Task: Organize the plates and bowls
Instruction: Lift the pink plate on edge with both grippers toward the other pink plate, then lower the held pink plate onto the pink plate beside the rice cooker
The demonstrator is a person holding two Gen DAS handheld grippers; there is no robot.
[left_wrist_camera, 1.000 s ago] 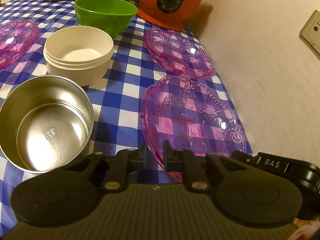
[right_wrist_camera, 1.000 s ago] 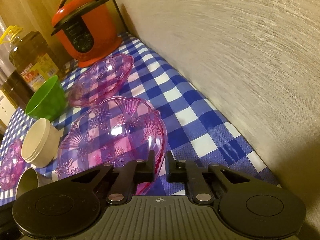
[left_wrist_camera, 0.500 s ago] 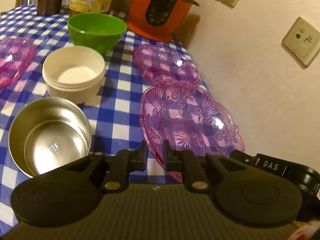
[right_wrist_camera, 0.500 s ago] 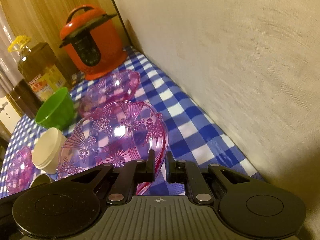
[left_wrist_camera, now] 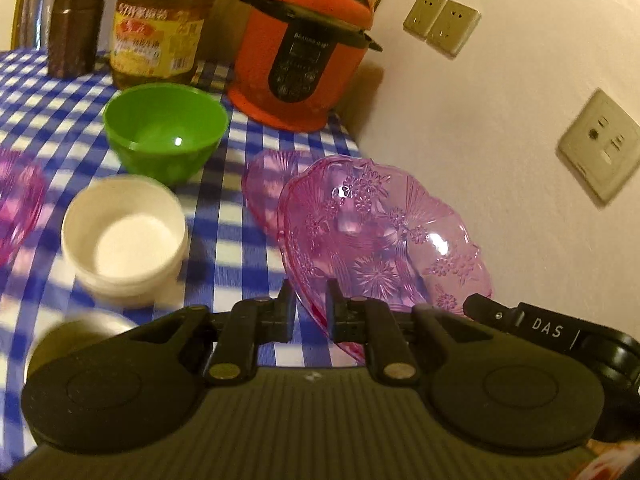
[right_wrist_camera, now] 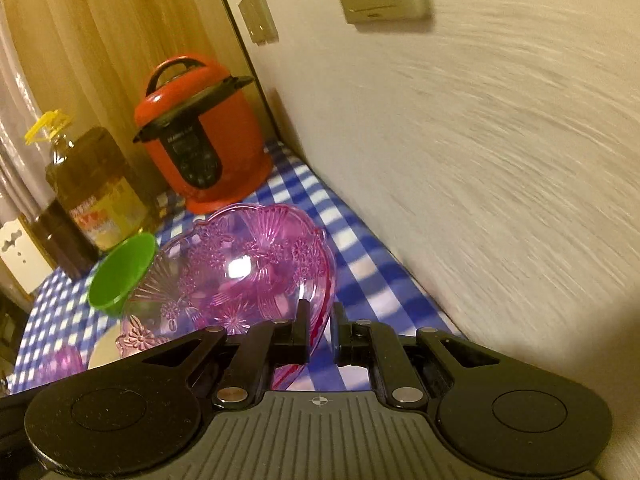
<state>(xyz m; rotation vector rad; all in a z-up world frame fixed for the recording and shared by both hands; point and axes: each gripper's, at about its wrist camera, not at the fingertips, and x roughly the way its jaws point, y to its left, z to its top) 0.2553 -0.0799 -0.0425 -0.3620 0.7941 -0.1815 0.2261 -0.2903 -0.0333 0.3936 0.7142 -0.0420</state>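
Note:
Both grippers hold one pink glass plate [left_wrist_camera: 380, 236] by opposite rims, lifted above the checked tablecloth. My left gripper [left_wrist_camera: 311, 304] is shut on its near rim. My right gripper [right_wrist_camera: 320, 322] is shut on its other rim; the plate [right_wrist_camera: 240, 276] fills the middle of the right wrist view. A second pink plate [left_wrist_camera: 264, 180] lies on the table just beyond, partly hidden by the held one. A green bowl [left_wrist_camera: 166, 130], a white bowl [left_wrist_camera: 124, 236] and a steel bowl [left_wrist_camera: 76, 332] stand to the left. A third pink plate [left_wrist_camera: 18, 200] shows at the left edge.
A red pressure cooker [left_wrist_camera: 302, 52] stands at the back by the wall [left_wrist_camera: 500, 140]. An oil bottle [left_wrist_camera: 160, 24] and a dark jar [left_wrist_camera: 76, 28] stand behind the green bowl. The wall with sockets [left_wrist_camera: 598, 144] runs close along the table's right edge.
The held pink plate has risen off the table and moved forward toward the second pink plate. Both grippers moved up and forward with it; the steel bowl has slid to the lower left edge of view.

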